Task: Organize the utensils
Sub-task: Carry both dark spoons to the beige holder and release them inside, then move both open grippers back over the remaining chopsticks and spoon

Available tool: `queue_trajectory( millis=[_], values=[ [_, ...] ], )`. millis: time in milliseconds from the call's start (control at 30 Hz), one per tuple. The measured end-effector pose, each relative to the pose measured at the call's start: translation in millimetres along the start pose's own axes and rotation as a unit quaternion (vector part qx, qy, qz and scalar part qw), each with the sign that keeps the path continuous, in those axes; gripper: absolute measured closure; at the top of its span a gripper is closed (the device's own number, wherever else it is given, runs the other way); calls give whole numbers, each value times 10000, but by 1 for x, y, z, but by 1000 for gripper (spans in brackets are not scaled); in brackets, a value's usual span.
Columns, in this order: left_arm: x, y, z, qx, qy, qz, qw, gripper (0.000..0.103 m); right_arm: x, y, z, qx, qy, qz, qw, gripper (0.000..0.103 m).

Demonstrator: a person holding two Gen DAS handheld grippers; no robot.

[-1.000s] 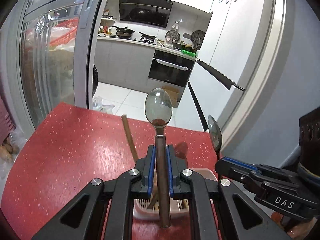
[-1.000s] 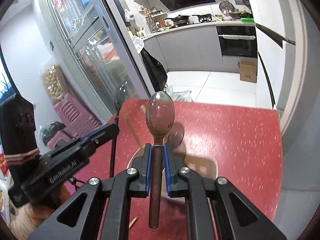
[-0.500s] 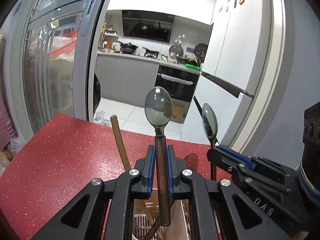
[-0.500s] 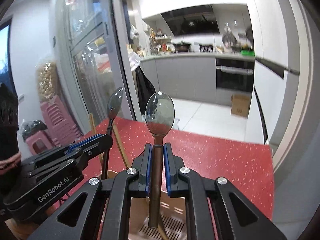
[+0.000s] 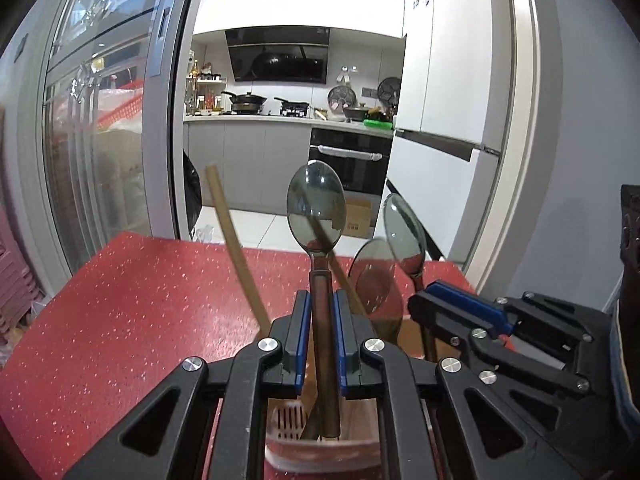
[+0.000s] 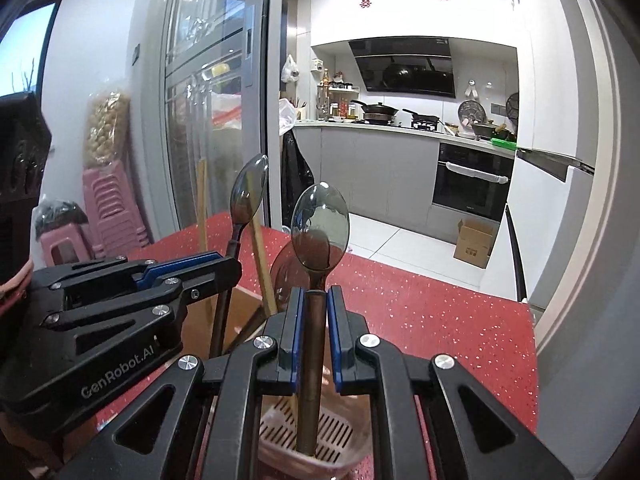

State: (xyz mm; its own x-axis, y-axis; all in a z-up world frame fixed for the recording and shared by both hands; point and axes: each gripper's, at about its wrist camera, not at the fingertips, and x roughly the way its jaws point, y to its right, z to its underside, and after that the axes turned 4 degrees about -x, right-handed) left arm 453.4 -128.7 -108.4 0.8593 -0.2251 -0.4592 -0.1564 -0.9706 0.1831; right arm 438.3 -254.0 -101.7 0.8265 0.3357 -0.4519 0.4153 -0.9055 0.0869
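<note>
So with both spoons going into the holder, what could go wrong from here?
1. The left gripper and right gripper sit very close over one small holder; they could bump.
2. The holder already has chopsticks and another spoon inside; a handle could catch on them.
3. The holder looks light and could tip if pushed.

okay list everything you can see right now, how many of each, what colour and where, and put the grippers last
Spoons: two held, steel bowls, brown handles, upright, one in each gripper; a third stands in the holder.
Chopsticks: at least two, wooden, leaning in the holder.
Utensil holder: one, pink, slotted, on the table below both grippers.
Table: one, red speckled.
Cardboard box: one, brown, kitchen floor.
Left gripper: black, blue pads, shut on a spoon.
Right gripper: same, shut on a spoon.
</note>
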Motion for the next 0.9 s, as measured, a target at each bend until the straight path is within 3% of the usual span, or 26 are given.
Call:
queue_trajectory(
  millis=[467,567,633,900],
  values=[
    [-10,-9,4,-34,-317,-139,9994,65,-4,8,1,305,-401,-270,9984,86],
    [-18,-10,1,-64,-299,-146,9994,65,-11,13,-3,516,-391,-298,9975,72],
    [-25,-12,0,-81,-337,-187,9992,65,-18,15,-6,653,-366,-276,9968,57],
    [-54,-22,11,-45,-917,-368,9951,65,-58,8,-3,1204,-530,-432,9904,43]
  ],
)
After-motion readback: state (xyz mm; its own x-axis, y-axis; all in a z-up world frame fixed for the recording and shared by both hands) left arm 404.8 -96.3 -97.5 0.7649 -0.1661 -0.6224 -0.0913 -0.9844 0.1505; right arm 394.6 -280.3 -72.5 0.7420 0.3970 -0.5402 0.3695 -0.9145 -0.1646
